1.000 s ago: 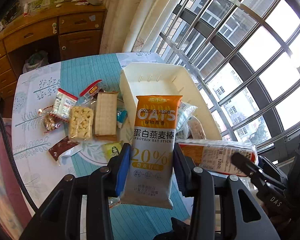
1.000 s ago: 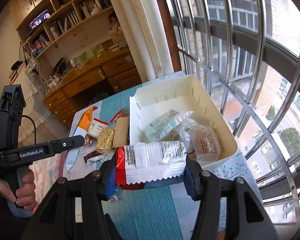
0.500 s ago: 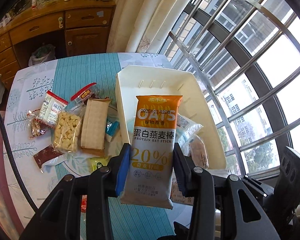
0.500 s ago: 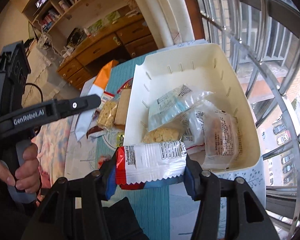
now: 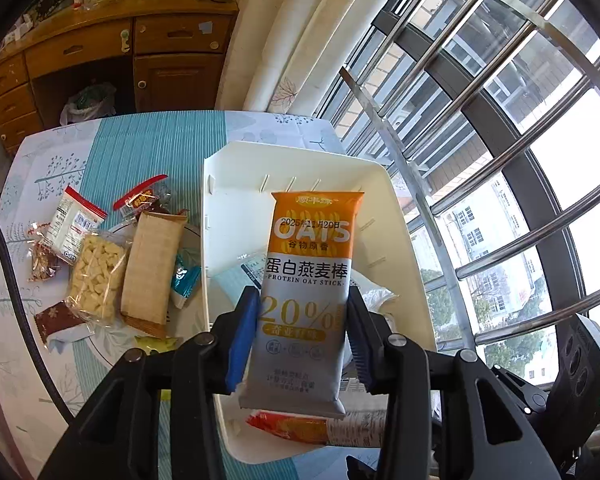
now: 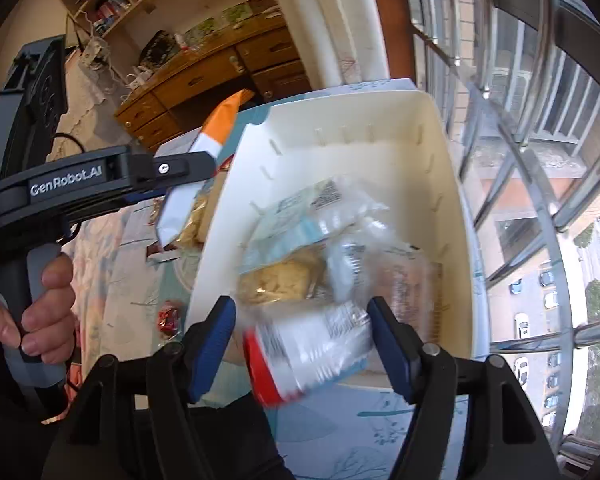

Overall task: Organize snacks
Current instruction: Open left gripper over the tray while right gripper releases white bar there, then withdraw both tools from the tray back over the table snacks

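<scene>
My left gripper [image 5: 302, 316] is shut on an orange and white oat bar [image 5: 306, 292] and holds it above the near part of the white bin [image 5: 384, 188]. It also shows in the right wrist view [image 6: 204, 148]. My right gripper [image 6: 304, 344] has opened over the bin's near edge [image 6: 208, 276]. A white and red wafer pack [image 6: 312, 352] is blurred between its fingers, falling free. It also lies low in the left wrist view [image 5: 320, 428]. Several clear snack bags [image 6: 320, 240] lie in the bin.
Several loose snacks lie on the teal tablecloth left of the bin: a tan cracker pack [image 5: 152, 268], a clear bag of pale pieces [image 5: 96, 276], a white and red pack [image 5: 76, 220]. A barred window [image 5: 500, 120] stands right of the table. A wooden desk [image 5: 100, 52] stands behind.
My right gripper moved over the bin and opened, and the wafer pack has dropped out of its grip. My left gripper moved right over the bin with the oat bar.
</scene>
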The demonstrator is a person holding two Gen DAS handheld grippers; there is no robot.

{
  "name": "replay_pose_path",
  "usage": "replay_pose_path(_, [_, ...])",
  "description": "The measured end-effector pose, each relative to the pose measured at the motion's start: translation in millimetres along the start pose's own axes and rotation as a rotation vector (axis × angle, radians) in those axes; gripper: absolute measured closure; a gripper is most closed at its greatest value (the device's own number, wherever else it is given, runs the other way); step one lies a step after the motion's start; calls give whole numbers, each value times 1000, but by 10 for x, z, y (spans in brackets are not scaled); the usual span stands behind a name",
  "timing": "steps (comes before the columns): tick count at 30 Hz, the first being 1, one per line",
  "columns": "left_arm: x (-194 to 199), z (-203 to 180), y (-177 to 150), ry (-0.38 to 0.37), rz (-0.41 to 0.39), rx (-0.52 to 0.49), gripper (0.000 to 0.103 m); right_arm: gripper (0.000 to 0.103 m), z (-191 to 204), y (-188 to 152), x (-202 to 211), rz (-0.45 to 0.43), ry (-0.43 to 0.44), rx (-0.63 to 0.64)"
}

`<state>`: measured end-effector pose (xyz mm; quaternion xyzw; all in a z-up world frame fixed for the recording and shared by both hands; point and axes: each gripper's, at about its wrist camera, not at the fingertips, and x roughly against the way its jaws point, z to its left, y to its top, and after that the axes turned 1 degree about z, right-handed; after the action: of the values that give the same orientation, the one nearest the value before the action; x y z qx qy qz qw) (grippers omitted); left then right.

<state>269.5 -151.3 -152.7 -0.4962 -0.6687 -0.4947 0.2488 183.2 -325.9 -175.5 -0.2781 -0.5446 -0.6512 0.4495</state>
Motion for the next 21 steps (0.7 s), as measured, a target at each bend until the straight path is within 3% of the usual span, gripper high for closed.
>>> replay_pose_path(6, [28, -19, -9, 5, -16, 24, 47, 34, -166, 11, 102, -34, 3, -41])
replay_pose_path(21, [379, 260, -200, 63, -23, 28, 34, 34, 193, -48, 102, -54, 37, -8])
